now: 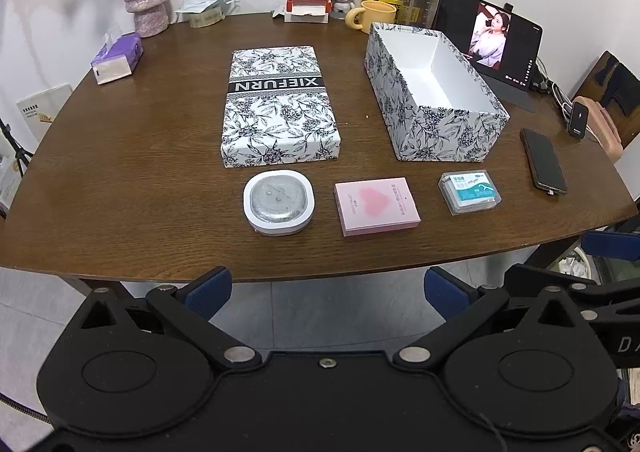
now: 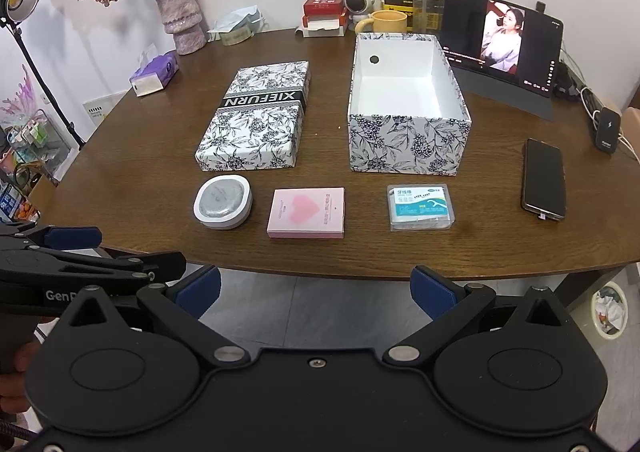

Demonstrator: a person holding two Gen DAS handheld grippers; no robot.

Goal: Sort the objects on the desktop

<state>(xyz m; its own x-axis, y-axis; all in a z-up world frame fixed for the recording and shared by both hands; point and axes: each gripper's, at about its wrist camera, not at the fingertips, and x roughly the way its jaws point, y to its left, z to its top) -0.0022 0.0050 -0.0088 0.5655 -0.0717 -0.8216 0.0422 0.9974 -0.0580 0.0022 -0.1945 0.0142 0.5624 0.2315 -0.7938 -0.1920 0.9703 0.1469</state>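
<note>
Left wrist view: left tongs (image 1: 328,288) stood wide and empty, short of the worktop (image 1: 120,172) edge; right tongs (image 2: 316,288) likewise wide, holding nothing. Three items lay in a row along the near edge, in front of the open floral box (image 1: 436,132) and its lid (image 1: 280,108): rounded white case (image 1: 279,201), pink carton (image 1: 377,205), clear floss-pick box (image 1: 469,192). Judged all light and rigid. Case glossy with curved sides, likely slippery; grip across flat flanks. Carton matte cardboard, pinch its long edges gently. Plastic box hard, smooth, squared.
</note>
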